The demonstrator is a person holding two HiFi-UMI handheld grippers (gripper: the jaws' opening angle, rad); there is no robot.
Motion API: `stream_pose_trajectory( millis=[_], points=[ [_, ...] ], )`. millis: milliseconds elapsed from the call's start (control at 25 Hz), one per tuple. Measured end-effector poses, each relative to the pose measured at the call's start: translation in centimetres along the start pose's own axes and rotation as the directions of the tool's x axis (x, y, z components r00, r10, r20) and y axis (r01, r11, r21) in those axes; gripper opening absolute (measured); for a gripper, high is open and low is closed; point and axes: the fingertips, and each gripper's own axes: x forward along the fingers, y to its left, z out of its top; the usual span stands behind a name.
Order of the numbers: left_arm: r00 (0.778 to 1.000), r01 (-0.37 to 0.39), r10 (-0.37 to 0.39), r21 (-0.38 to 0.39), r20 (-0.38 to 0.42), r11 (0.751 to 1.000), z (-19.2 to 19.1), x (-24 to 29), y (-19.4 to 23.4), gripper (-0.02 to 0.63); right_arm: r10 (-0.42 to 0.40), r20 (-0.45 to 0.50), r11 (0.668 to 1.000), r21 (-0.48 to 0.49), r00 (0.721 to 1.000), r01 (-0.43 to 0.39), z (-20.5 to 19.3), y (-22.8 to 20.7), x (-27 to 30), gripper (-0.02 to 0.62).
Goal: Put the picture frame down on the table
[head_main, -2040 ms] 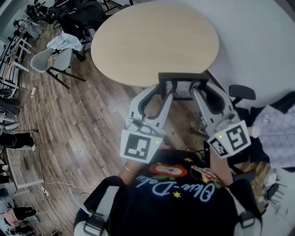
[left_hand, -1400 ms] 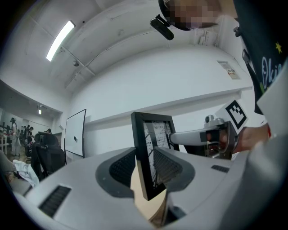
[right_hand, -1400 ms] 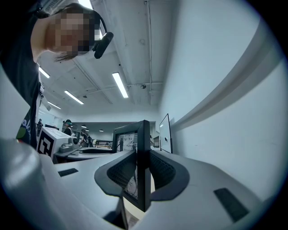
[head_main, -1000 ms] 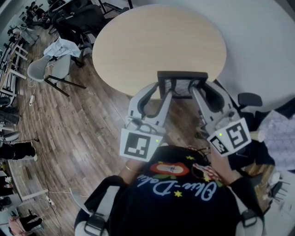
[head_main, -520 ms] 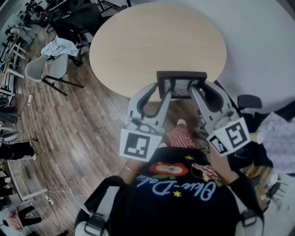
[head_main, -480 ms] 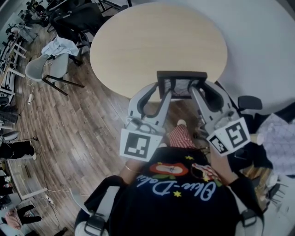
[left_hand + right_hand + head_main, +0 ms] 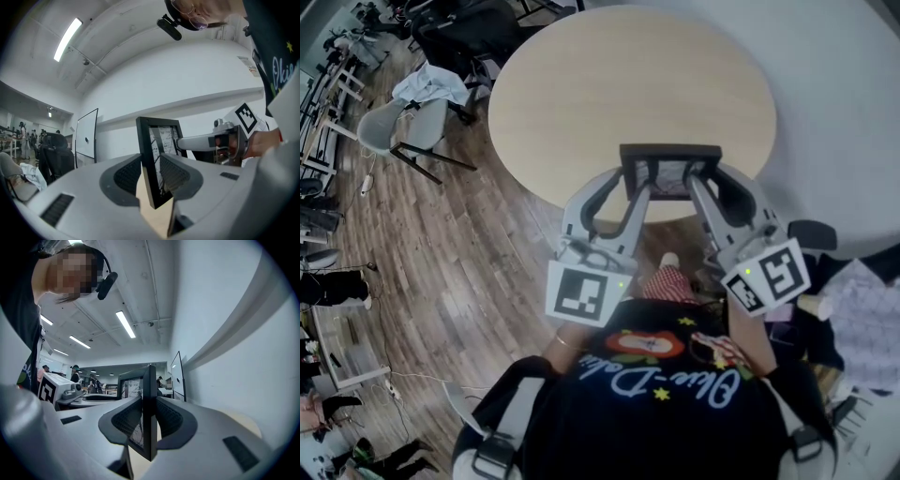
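Observation:
A black picture frame [image 7: 669, 172] stands upright in the air over the near edge of the round light-wood table [image 7: 619, 84]. My left gripper [image 7: 636, 190] is shut on its left side and my right gripper [image 7: 705, 190] on its right side. In the left gripper view the frame [image 7: 153, 154] sits edge-on between the ribbed pads of the left gripper [image 7: 152, 177], with the right gripper's marker cube [image 7: 247, 118] behind it. Seen from the right gripper view, the frame [image 7: 149, 404] is clamped by the right gripper [image 7: 147, 422]. The frame's bottom edge is hidden.
Grey and black office chairs [image 7: 408, 122] stand on the wooden floor [image 7: 441, 262] left of the table. Another black chair [image 7: 811, 234] and cluttered items [image 7: 862, 309] lie at the right. A white wall [image 7: 834, 103] runs behind the table. A whiteboard [image 7: 86, 133] stands farther off.
Both grippers have carried the frame forward, from just short of the table's near edge to over it. The grip on the frame is unchanged.

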Motion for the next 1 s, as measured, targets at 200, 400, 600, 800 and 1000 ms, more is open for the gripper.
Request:
stream_pose_trajectory(
  millis=[200, 400, 600, 800, 1000],
  points=[
    [1.0, -0.023, 0.023, 0.021, -0.017, 1.0, -1.2, 0.9, 0.3, 0.109, 0.026, 0.0, 1.0, 0.015, 1.0, -0.026, -1.2, -1.0, 0.7, 0.069],
    [0.998, -0.053, 0.053, 0.035, -0.024, 0.998, -1.6, 1.1, 0.0, 0.109, 0.053, 0.004, 0.998, 0.024, 0.999, -0.053, -1.6, -1.4, 0.8, 0.069],
    [0.993, -0.106, 0.108, 0.042, -0.043, 0.993, -2.0, 2.2, 0.5, 0.109, 0.106, 0.005, 0.994, 0.038, 0.994, -0.106, -2.0, -2.6, 1.9, 0.069],
    [0.985, -0.157, 0.161, 0.057, -0.059, 0.986, -1.7, 3.0, 1.9, 0.109, 0.159, 0.011, 0.986, 0.05, 0.987, -0.16, -1.5, -3.3, 3.7, 0.069],
    [0.98, -0.186, 0.189, 0.055, -0.062, 0.981, -2.0, 5.0, 2.8, 0.109, 0.191, 0.004, 0.98, 0.055, 0.981, -0.191, -1.9, -5.2, 5.3, 0.069]
  ],
)
